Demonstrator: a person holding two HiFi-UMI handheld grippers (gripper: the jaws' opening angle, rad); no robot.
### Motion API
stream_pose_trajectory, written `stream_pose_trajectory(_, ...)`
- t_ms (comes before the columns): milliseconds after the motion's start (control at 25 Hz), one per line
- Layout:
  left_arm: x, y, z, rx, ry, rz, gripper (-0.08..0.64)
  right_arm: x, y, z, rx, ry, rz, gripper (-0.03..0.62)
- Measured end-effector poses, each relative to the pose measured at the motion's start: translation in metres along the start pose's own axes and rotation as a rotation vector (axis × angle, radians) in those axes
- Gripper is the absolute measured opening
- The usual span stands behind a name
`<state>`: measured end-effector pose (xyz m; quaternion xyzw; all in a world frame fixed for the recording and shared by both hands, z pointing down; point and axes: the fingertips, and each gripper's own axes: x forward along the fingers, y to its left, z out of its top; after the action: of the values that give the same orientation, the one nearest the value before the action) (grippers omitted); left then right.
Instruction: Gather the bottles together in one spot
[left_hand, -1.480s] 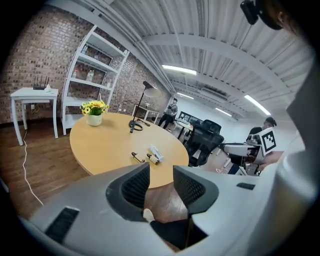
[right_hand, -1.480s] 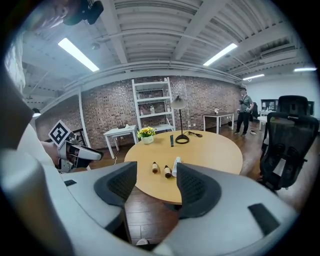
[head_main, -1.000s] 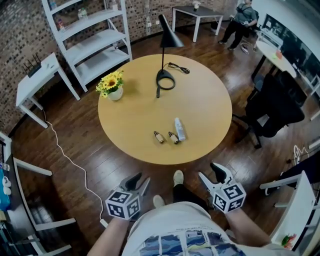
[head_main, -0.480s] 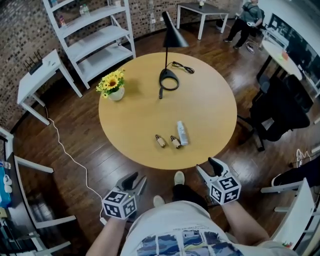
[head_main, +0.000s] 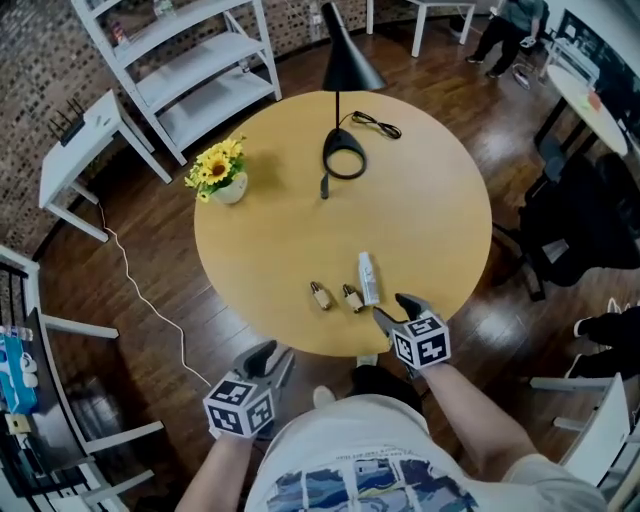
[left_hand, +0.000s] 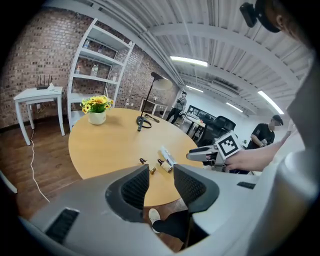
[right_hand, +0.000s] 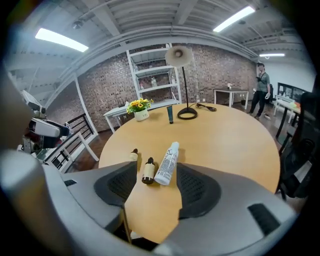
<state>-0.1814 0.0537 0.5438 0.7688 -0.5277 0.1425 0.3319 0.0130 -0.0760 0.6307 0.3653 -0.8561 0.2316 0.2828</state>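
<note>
— What's taking up the most room from where you're standing?

— The round wooden table (head_main: 270, 240), sitting in the middle of the dark plank floor. Beyond its far left edge a white shelf unit (head_main: 200, 70) is standing against the brick wall.

— And on the table?

— A black lamp (head_main: 343, 160) is standing at the far side, its cord trailing off to the right. A pot of yellow flowers (head_main: 216, 170) is sitting at the far left edge.

— What's the person doing with the claws?

— The right gripper (head_main: 395, 310) is hovering at the near right edge of the table, angled down. Its jaws are standing partly apart with nothing clamped between them. The left gripper (head_main: 272, 358) is hanging over the floor, just short of the table's near edge. Its jaws are also parted a little and are gripping nothing.

— Where are the bottles lying?

— All three are lying on their sides on the near right part of the table, right in front of the right gripper. The white bottle (head_main: 368, 278) is lying farthest right, its near end just ahead of those open jaws. A small brown dropper bottle (head_main: 352, 298) is lying just beside it on the left; I can't tell whether they're touching. A second dropper bottle (head_main: 320, 296) is lying a little farther left, apart from the other two.
</note>
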Motion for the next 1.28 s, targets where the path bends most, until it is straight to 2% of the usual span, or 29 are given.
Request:
stream_pose_trajectory(320,0.053,-0.011,0.055,0.008,0.016,0.014,0.129,0.095,-0.040,-0.001,0.043,0.158,0.057,0.273)
stream_pose_trajectory(520,0.075,-0.020,0.072,0.020,0.038,0.020,0.129,0.127,-0.046,-0.008,0.041,0.262,0.125,0.281)
stream_pose_trajectory(600,0.082,-0.024,0.074,0.023,0.047,0.016,0.129,0.130,-0.050,-0.009,0.030,0.265,0.125,0.189)
stream_pose_trajectory(840,0.105,-0.029,0.081,0.039,0.075,0.008,0.129,0.124,-0.063,-0.008,0.080,0.259,0.176,0.193)
stream_pose_trajectory(1080,0.135,-0.046,0.092,0.044,0.096,-0.054,0.129,0.073,-0.064,0.022,0.174,0.134,0.278,0.193)
stream_pose_trajectory(1160,0.149,-0.056,0.096,0.021,0.103,-0.095,0.129,0.047,-0.058,0.040,0.198,0.059,0.332,0.193)
stream_pose_trajectory(1280,0.170,-0.074,0.111,-0.044,0.089,-0.177,0.129,0.004,-0.047,0.070,0.166,-0.072,0.395,0.193)
